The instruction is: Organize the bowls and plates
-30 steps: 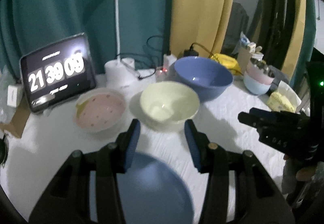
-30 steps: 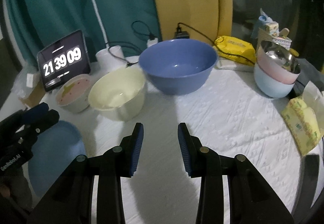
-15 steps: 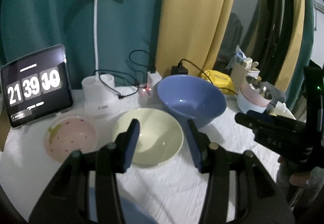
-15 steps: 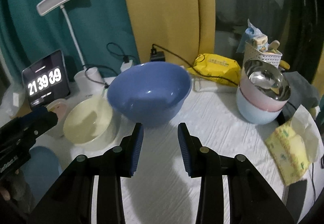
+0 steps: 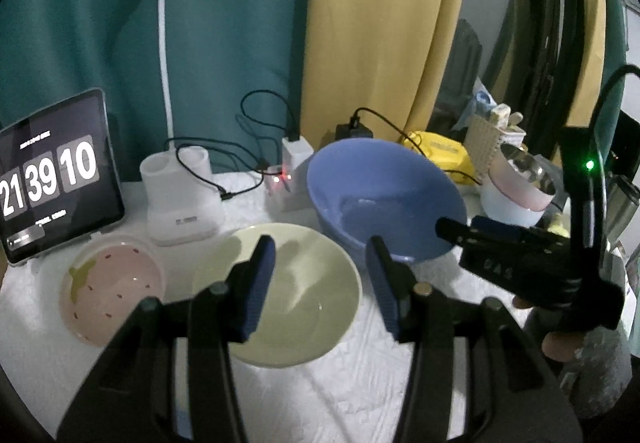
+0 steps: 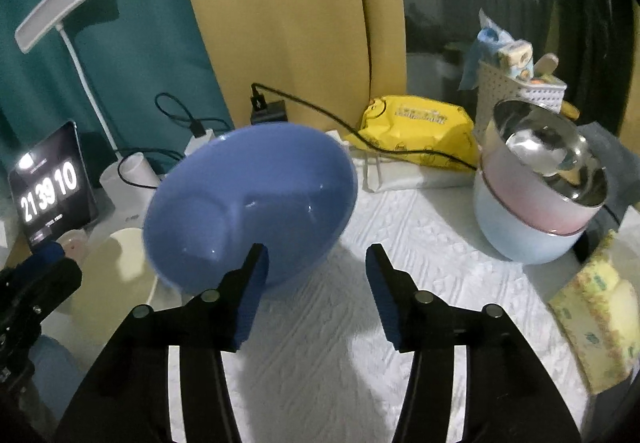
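Note:
My left gripper (image 5: 320,283) is open and empty, hovering just above the near side of a pale yellow bowl (image 5: 304,307). A pink strawberry-pattern bowl (image 5: 108,287) sits to its left and a large blue bowl (image 5: 380,199) behind it to the right. My right gripper (image 6: 316,279) is open and empty, close in front of the blue bowl (image 6: 248,203); it also shows at the right of the left wrist view (image 5: 500,243). A blue plate (image 6: 52,367) lies at the near left. Stacked pink, pale blue and steel bowls (image 6: 536,199) stand at the right.
A tablet clock (image 5: 52,179), a white desk lamp base (image 5: 182,199) and charger cables (image 5: 260,163) line the back. A yellow packet (image 6: 416,135), a white basket (image 6: 516,87) and a yellow tissue pack (image 6: 596,323) lie to the right. White cloth (image 6: 400,235) covers the table.
Both grippers moved forward toward the bowls: the left from over the blue plate to over the yellow bowl, the right up to the blue bowl. Both stayed open.

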`<move>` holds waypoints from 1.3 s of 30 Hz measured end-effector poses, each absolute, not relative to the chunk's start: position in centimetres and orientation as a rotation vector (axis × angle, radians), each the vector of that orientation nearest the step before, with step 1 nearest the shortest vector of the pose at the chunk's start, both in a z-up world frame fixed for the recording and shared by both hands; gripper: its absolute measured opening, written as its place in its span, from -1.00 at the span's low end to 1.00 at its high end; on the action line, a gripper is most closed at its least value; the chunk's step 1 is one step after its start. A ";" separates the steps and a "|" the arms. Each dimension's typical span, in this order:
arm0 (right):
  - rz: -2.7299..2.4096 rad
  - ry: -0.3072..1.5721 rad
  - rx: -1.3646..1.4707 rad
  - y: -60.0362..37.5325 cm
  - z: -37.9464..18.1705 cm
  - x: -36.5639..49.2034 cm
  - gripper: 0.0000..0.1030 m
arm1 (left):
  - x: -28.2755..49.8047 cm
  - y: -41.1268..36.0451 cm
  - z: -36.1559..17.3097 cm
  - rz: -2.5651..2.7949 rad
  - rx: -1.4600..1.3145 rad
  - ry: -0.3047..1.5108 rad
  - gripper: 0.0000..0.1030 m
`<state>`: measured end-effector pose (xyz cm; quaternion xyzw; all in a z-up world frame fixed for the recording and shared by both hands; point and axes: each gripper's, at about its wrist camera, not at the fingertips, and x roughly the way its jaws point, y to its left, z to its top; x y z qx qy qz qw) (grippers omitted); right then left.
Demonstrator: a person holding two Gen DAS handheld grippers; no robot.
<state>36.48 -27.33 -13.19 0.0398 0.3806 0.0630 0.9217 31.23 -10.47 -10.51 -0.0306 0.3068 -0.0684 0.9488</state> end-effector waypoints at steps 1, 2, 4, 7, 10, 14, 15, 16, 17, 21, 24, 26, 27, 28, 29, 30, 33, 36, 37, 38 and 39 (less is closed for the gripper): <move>0.131 0.789 0.083 -27.3 -13.5 36.6 0.04 | 31.3 -10.6 -10.6 -0.139 -0.059 0.625 -0.05; 0.132 0.799 0.084 -27.4 -13.9 36.7 0.04 | 31.5 -10.8 -10.8 -0.137 -0.054 0.628 -0.05; 0.131 0.814 0.085 -27.5 -14.5 36.8 0.04 | 31.8 -11.1 -11.0 -0.134 -0.044 0.642 -0.05; 0.133 0.833 0.097 -27.7 -15.3 36.8 0.04 | 32.2 -12.0 -11.2 -0.143 -0.026 0.654 -0.05; 0.127 0.842 0.107 -28.1 -15.9 36.8 0.04 | 32.6 -12.9 -11.5 -0.140 -0.001 0.671 -0.05; 0.101 0.860 0.130 -29.1 -16.9 37.0 -0.05 | 33.5 -13.8 -12.0 -0.124 0.018 0.706 -0.05; 0.098 0.866 0.135 -29.3 -17.1 37.0 -0.20 | 33.6 -13.9 -12.1 -0.120 0.025 0.707 -0.05; 0.097 0.876 0.141 -29.5 -17.4 37.1 -0.27 | 33.7 -14.1 -12.2 -0.120 0.031 0.708 -0.05; 0.100 0.882 0.150 -29.6 -17.5 37.2 -0.36 | 33.9 -14.4 -12.2 -0.125 0.036 0.706 -0.05; 0.128 0.883 0.194 -30.0 -17.7 37.1 -0.51 | 34.4 -15.3 -12.3 -0.129 0.055 0.691 -0.05; 0.144 0.877 0.206 -30.0 -17.6 37.0 -0.56 | 34.9 -15.7 -12.6 -0.141 0.049 0.703 -0.07; 0.151 0.873 0.205 -29.9 -17.5 36.8 -0.57 | 35.2 -15.9 -12.8 -0.145 0.054 0.708 -0.20; 0.153 0.872 0.205 -29.9 -17.4 36.8 -0.58 | 35.3 -16.1 -13.0 -0.153 0.059 0.713 -0.25; 0.156 0.871 0.206 -29.8 -17.3 36.7 -0.59 | 35.3 -16.2 -13.1 -0.158 0.063 0.716 -0.35; 0.160 0.869 0.205 -29.8 -17.2 36.5 -0.61 | 35.3 -16.3 -13.2 -0.154 0.069 0.717 -0.36; 0.160 0.867 0.200 -29.7 -17.1 36.5 -0.61 | 35.3 -16.4 -13.3 -0.152 0.073 0.714 -0.37; 0.166 0.865 0.199 -29.6 -17.0 36.3 -0.62 | 35.4 -16.2 -13.3 -0.148 0.070 0.716 -0.41; 0.168 0.857 0.191 -29.5 -16.6 36.1 -0.62 | 35.2 -16.2 -13.1 -0.144 0.075 0.713 -0.41; 0.169 0.855 0.190 -29.4 -16.5 36.0 -0.62 | 35.0 -16.2 -13.0 -0.144 0.078 0.711 -0.41; 0.169 0.848 0.189 -29.3 -16.1 35.8 -0.62 | 34.9 -16.1 -12.9 -0.147 0.077 0.710 -0.41; 0.167 0.843 0.188 -29.3 -16.0 35.7 -0.62 | 34.8 -16.1 -12.9 -0.149 0.076 0.710 -0.41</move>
